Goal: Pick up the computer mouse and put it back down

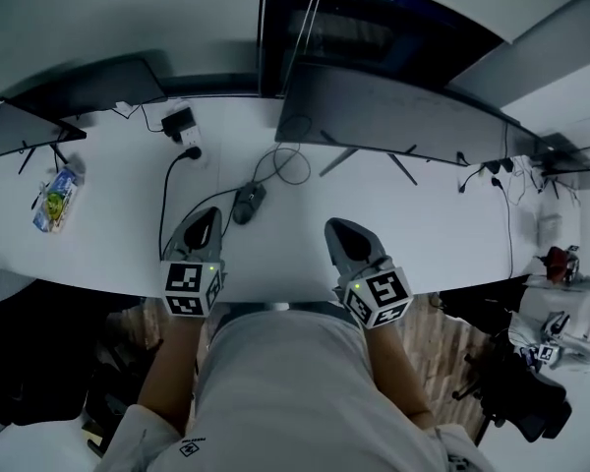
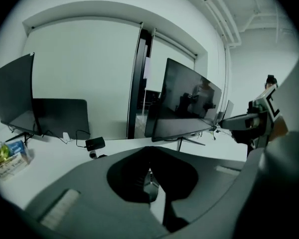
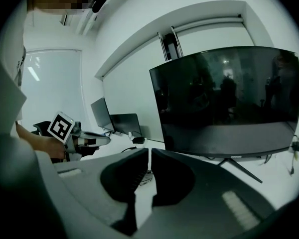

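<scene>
A dark computer mouse (image 1: 247, 204) lies on the white desk (image 1: 442, 234), its cable looping away toward the monitors. My left gripper (image 1: 208, 214) hovers just left of the mouse, apart from it, jaws shut with nothing between them. In the left gripper view its jaws (image 2: 150, 151) meet at the tips, and the mouse is hidden behind them. My right gripper (image 1: 334, 227) hangs over bare desk to the right of the mouse. Its jaws (image 3: 149, 153) stand together, empty, with only a thin slit between them.
A wide dark monitor (image 1: 393, 116) stands at the back, with two smaller screens (image 1: 88, 87) at the left. A black power adapter (image 1: 179, 124) and its cable (image 1: 162, 205) lie behind the left gripper. A colourful packet (image 1: 57, 200) sits at the far left. The desk's front edge (image 1: 275, 298) runs under both grippers.
</scene>
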The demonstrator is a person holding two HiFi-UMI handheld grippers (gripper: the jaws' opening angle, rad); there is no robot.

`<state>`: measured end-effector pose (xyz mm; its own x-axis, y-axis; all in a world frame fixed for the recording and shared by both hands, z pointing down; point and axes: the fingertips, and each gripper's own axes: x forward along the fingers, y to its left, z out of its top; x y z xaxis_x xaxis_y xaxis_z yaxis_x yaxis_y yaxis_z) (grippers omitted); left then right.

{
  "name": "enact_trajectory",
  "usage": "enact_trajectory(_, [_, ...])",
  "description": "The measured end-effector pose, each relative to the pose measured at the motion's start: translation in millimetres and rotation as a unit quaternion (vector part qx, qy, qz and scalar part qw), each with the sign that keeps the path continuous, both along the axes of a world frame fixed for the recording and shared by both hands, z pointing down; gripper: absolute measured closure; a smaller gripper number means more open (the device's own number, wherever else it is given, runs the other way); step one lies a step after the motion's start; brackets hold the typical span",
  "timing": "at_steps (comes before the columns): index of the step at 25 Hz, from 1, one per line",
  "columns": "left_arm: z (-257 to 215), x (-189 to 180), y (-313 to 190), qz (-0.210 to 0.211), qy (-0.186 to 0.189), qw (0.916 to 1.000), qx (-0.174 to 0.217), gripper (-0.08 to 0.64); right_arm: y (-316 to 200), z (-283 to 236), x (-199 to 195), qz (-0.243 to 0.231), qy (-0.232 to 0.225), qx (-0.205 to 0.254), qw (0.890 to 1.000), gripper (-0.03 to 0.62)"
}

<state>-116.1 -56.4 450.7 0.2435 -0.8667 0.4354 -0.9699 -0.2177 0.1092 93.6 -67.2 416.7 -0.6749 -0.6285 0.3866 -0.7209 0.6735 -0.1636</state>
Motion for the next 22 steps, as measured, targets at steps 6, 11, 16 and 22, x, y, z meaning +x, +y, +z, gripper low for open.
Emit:
enact_trajectory(6, [-37,-3,20,-0.013,0.024,0.9992,0.029,0.551,0,-9,-24,-0.042,-0.011,0.005,0.999,0.574])
enact_trajectory(11, [-57,-6,36,-0.019,0.027,0.9984,0.046,0.551,-1,-17,-40,-0.070,-0.022,0.009,0.997,0.574])
enact_trajectory(16, [-73,-6,47,-0.027,0.020,0.9979,0.056,0.551,0,-31,-54,-0.097,-0.031,0.018,0.995,0.574])
enact_trajectory(22, [-84,-10,58,-0.036,0.010,0.9969,0.069,0.551,7,-41,-70,-0.127,-0.035,0.025,0.991,0.574])
